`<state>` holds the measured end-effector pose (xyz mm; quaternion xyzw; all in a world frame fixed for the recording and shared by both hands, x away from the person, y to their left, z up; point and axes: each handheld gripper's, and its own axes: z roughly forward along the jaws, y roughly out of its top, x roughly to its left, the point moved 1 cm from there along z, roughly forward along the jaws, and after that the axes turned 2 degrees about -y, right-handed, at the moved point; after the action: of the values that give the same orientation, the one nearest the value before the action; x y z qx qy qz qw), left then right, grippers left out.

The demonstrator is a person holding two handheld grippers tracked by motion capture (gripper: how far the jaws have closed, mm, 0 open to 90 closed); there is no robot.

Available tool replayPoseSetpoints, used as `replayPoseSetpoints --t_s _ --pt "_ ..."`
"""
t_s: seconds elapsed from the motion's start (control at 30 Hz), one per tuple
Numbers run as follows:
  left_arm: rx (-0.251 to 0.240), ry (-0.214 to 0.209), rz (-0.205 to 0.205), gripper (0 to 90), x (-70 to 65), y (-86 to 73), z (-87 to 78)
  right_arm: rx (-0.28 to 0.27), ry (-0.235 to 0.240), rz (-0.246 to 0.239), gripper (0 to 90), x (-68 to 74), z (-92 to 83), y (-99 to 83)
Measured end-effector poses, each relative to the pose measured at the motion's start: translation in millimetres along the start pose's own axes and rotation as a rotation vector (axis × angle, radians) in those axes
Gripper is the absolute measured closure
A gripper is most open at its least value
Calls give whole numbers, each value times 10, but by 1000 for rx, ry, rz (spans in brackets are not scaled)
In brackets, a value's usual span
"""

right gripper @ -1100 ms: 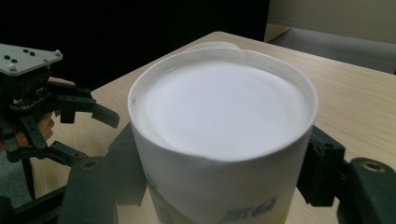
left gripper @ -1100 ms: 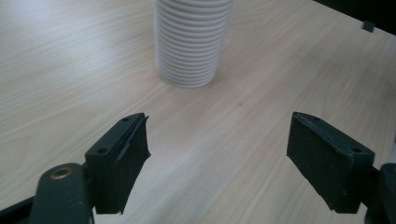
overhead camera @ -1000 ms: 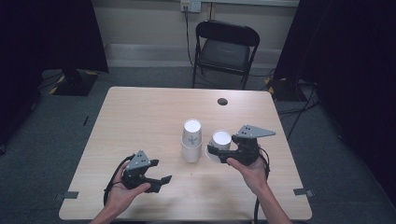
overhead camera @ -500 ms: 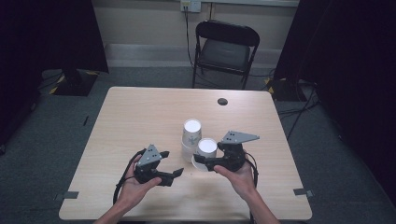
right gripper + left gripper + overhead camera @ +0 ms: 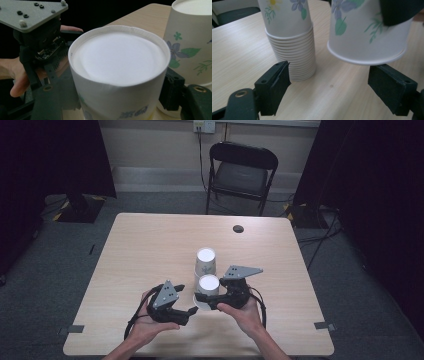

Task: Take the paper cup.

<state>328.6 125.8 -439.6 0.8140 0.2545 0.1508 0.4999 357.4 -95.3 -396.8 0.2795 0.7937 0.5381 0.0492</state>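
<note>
while the right gripper (image 5: 209, 296) clamps an upturned floral cup (image 5: 208, 285), blue print near its rim is too blurry to read; left gripper (image 5: 187, 306) gapes wide

I'm working in what looks like a recording lab: my bare wooden table (image 5: 150, 245) on grey carpet, black curtains (image 5: 50, 160) both sides, one folding chair (image 5: 240, 172), tape marks (image 5: 76, 328) on floor.

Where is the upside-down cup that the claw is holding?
In the high view the held cup sits near the table's front middle, in the right claw, just in front of the cup stack and right of the left claw.
</note>
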Motion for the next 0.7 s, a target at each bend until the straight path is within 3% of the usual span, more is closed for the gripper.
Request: replayPoseSetpoints --t_s 0.2,0.37,0.43,0.47,0.7 --pt "-22 -9 13 195 -27 -8 12 -8 32 15 315 34 12 13" --pt "-64 -11 49 303 -70 -40 40 -12 42 19 315 57 22 34" --pt "-61 0 87 341 -96 -52 50 -10 54 16 315 81 39 37" --pt "-60 6 88 392 -105 -55 54 -6 65 14 315 94 52 35" --pt "-59 27 112 463 -131 -76 44 7 83 22 314 116 86 17"
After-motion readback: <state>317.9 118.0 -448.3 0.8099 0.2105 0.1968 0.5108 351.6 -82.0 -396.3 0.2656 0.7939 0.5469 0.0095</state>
